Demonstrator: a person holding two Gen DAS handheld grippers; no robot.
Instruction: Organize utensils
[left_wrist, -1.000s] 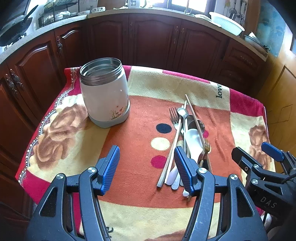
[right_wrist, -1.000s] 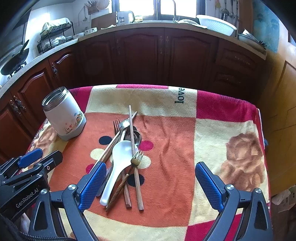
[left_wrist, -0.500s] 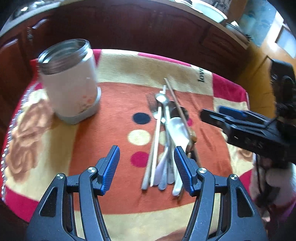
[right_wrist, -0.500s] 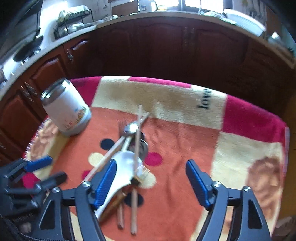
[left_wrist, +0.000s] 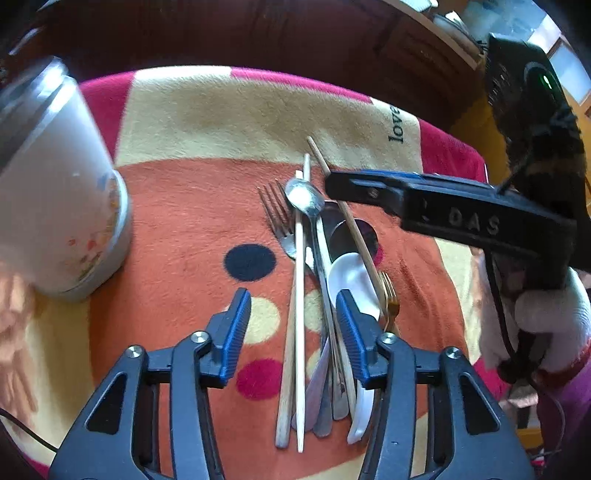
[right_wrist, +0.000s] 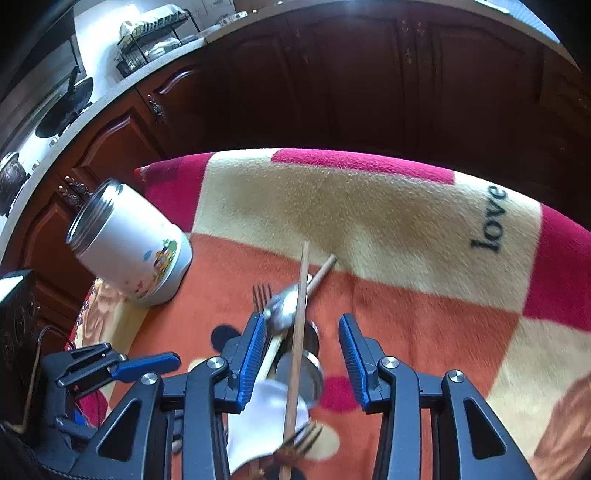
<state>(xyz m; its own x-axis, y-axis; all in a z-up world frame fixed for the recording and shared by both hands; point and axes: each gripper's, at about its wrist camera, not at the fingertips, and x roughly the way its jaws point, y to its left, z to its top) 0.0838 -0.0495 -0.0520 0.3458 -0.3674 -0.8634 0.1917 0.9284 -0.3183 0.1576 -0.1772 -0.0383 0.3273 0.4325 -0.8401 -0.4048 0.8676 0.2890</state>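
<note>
A pile of utensils lies on the blanket: wooden chopsticks (left_wrist: 298, 314), a steel fork (left_wrist: 277, 218), a steel spoon (left_wrist: 303, 195), a white ceramic spoon (left_wrist: 351, 277) and a small gold fork (left_wrist: 389, 299). My left gripper (left_wrist: 293, 332) is open, low over the handle ends, one finger on each side of the chopsticks. My right gripper (right_wrist: 302, 354) is open above the far end of the pile, straddling a brown chopstick (right_wrist: 297, 332) and the steel spoon (right_wrist: 282, 308). The right gripper (left_wrist: 424, 199) also shows in the left wrist view.
A white open-topped steel jar (left_wrist: 55, 192) stands at the left of the blanket, also in the right wrist view (right_wrist: 129, 240). The patterned blanket (right_wrist: 388, 221) covers the table. Dark wooden cabinets (right_wrist: 369, 74) stand behind the table.
Both grippers moved forward and down toward the utensil pile. The right gripper has come in over the pile's far end. Nothing has been gripped.
</note>
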